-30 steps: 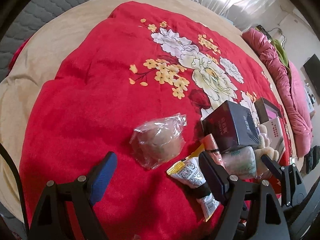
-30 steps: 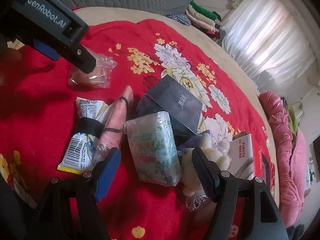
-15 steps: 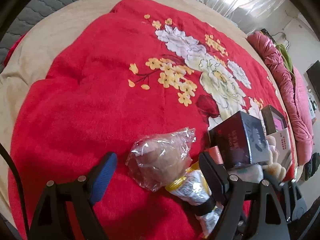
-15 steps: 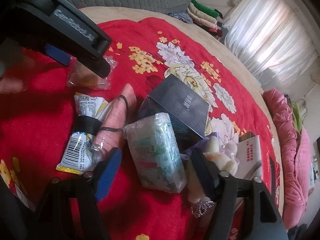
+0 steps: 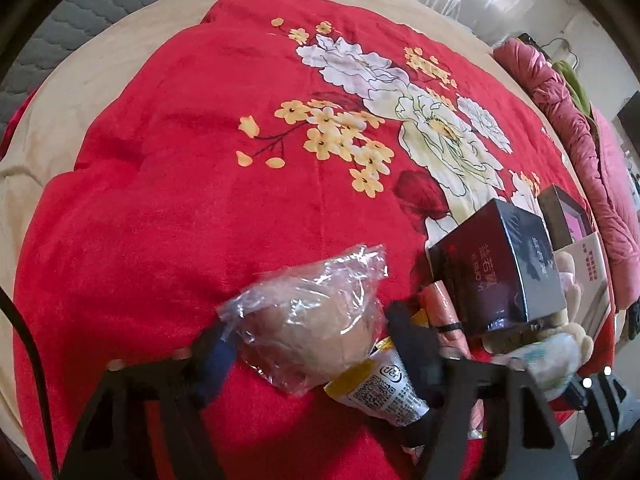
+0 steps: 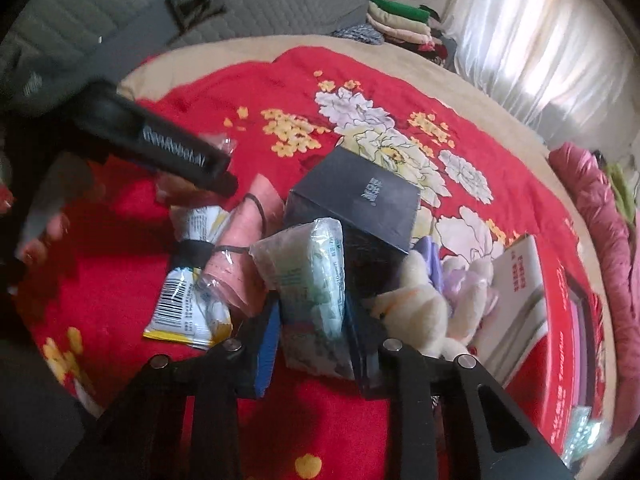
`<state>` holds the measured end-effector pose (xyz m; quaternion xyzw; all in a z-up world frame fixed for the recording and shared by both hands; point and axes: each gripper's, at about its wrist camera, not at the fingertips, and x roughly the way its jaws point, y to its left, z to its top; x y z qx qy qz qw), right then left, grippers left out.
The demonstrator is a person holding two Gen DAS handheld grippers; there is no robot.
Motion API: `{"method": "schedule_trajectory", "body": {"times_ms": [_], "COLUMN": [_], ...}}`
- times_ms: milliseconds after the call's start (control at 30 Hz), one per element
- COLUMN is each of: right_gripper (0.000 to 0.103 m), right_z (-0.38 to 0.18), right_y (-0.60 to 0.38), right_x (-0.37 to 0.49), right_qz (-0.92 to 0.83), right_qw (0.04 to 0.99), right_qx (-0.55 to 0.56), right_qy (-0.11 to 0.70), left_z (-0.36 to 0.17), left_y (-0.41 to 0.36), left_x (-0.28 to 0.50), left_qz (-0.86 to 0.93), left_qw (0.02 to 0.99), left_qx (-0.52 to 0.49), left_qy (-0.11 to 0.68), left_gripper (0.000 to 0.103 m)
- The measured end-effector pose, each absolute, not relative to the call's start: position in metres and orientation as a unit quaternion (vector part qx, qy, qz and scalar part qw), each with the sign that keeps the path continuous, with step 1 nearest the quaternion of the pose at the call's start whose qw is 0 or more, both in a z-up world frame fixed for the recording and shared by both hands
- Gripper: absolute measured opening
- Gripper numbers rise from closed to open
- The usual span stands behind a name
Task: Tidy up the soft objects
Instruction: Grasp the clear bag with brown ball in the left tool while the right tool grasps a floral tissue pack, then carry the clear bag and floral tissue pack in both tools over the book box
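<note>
In the left wrist view my left gripper has its fingers on both sides of a clear plastic bag with a tan soft lump on the red blanket; the fingers touch the bag. In the right wrist view my right gripper is shut on a wrapped tissue pack. The left gripper's body shows at the upper left of that view, over the bag.
A dark box, a pink roll, a yellow snack packet, a plush toy and a white and red box lie close together. Folded clothes are at the far end.
My left gripper moved forward around the plastic bag and narrowed onto it. My right gripper moved forward and shut on the tissue pack.
</note>
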<state>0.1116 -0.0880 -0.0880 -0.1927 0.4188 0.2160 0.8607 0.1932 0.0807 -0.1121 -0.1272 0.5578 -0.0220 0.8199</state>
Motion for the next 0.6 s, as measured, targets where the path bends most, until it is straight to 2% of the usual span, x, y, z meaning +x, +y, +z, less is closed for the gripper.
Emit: {"method": "schedule_trajectory", "body": {"times_ms": [267, 600], "right_gripper": [0.032, 0.032], "right_z": [-0.059, -0.048], "right_y": [-0.107, -0.116], "right_x": [0.106, 0.104], "right_qz": [0.224, 0.228], "right_qw": [0.872, 0.872], "right_qx": [-0.122, -0.078], "right_qy": [0.417, 0.425], "left_z": [-0.106, -0.08], "left_y": [0.082, 0.07], "left_x": [0.184, 0.158], "left_qz": [-0.046, -0.059], "left_qw": [0.817, 0.827], "left_qx": [-0.155, -0.139], "left_qy": [0.554, 0.541], "left_gripper": [0.055, 0.055]}}
